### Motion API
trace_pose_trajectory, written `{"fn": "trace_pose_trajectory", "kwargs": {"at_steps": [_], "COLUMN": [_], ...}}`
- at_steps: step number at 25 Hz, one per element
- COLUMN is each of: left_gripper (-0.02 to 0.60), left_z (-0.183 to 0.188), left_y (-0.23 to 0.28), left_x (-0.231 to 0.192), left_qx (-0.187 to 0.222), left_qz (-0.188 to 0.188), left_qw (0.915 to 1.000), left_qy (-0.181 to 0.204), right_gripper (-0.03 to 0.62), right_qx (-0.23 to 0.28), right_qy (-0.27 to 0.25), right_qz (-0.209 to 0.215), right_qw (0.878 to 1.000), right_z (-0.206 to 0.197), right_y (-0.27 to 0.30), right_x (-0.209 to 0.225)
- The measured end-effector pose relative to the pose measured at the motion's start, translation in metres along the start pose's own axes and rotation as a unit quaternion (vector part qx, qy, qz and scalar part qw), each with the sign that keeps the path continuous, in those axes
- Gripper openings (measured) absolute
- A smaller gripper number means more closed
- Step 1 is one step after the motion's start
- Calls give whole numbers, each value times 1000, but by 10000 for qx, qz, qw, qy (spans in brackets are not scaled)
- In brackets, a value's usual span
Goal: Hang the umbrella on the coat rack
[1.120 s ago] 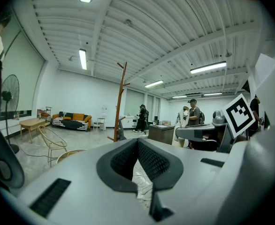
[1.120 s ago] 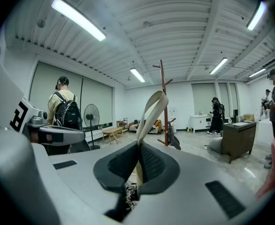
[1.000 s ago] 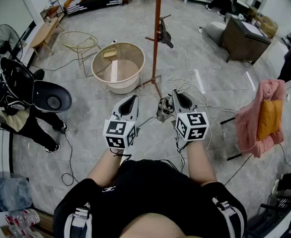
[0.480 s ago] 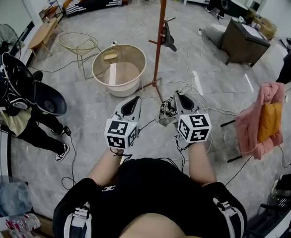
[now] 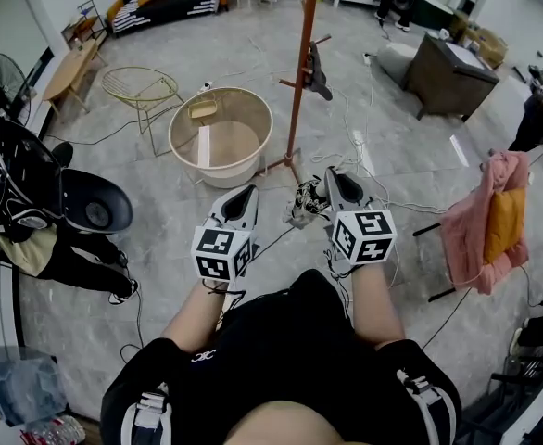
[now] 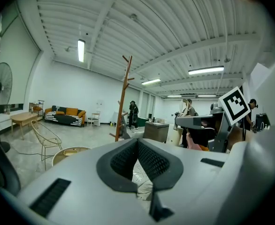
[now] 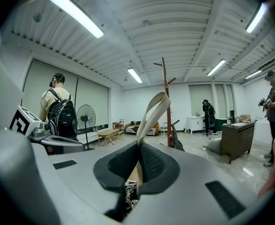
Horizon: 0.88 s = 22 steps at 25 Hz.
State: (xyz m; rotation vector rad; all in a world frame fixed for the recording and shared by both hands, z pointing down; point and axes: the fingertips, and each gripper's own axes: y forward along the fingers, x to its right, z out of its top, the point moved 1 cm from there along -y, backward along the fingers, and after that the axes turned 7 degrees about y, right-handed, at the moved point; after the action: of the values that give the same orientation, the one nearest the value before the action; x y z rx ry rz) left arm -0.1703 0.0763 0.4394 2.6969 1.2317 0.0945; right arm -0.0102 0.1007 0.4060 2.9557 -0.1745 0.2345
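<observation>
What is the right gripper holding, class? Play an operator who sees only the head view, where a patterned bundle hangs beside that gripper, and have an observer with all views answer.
Observer: The right gripper view shows the right gripper shut on a beige strap loop of the umbrella.
Operator: And the left gripper?
Observer: Its own view shows the left gripper shut, with nothing between its jaws.
Operator: The coat rack's top is cut off for me.
Observer: In the right gripper view, the coat rack ends in upper pegs that look bare.

Bystander (image 5: 72, 262) in a new stance
</observation>
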Motion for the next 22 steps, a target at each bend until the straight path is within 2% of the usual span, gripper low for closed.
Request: {"fn": "trace_pose_trajectory", "kwargs": {"at_steps": [12, 17, 22], "left_gripper": [17, 17, 17], "left_z": [8, 8, 21], "left_y": [60, 107, 171], "left_x": [-46, -66, -82], "left_qx": [-36, -21, -141], "left_qz": [12, 94, 98], "left_qw": [10000, 9999, 9998], "left_qy": [90, 84, 98], "right_gripper": [20, 20, 20], "right_qx": [-14, -65, -108], "right_qy": [-38, -69, -62], "right_qz": [115, 240, 463], "right_qw": [9999, 9997, 9988], "right_z": [9, 6, 20], "right_y": [73, 115, 168], "right_x": [16, 46, 83]}}
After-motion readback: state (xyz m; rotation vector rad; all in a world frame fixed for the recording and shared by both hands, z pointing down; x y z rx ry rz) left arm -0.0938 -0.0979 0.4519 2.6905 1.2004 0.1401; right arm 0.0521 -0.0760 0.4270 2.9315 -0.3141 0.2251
